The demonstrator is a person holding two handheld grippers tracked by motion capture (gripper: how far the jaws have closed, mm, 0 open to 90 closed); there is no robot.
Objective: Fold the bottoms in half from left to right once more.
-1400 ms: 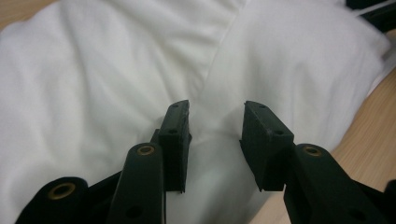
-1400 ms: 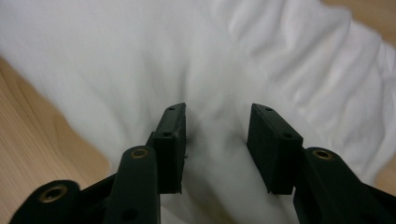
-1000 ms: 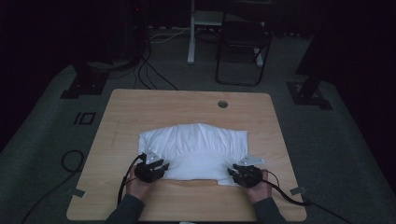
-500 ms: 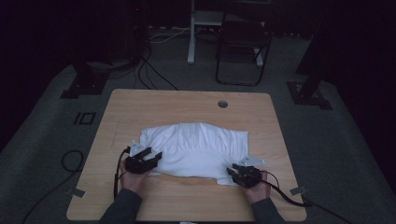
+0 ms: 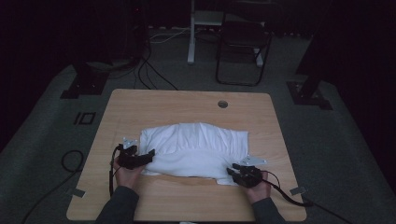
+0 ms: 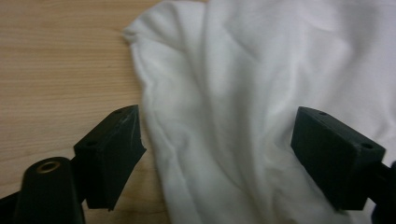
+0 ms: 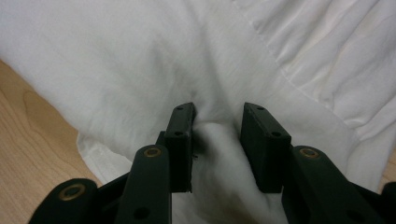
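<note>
While the dim room hides the far floor, one white garment (image 5: 196,149) lies crumpled mid-desk (image 5: 187,105), the left tongs (image 6: 217,154) just opened wide over its edge, the right tongs (image 7: 217,140) pinching a fold.

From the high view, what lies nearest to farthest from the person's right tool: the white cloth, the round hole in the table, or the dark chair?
1. White cloth: right at the right tool, bunched between its jaws at the near right corner.
2. Round hole: in the table top, near its far edge.
3. Dark chair: on the floor beyond the table, farthest.
</note>
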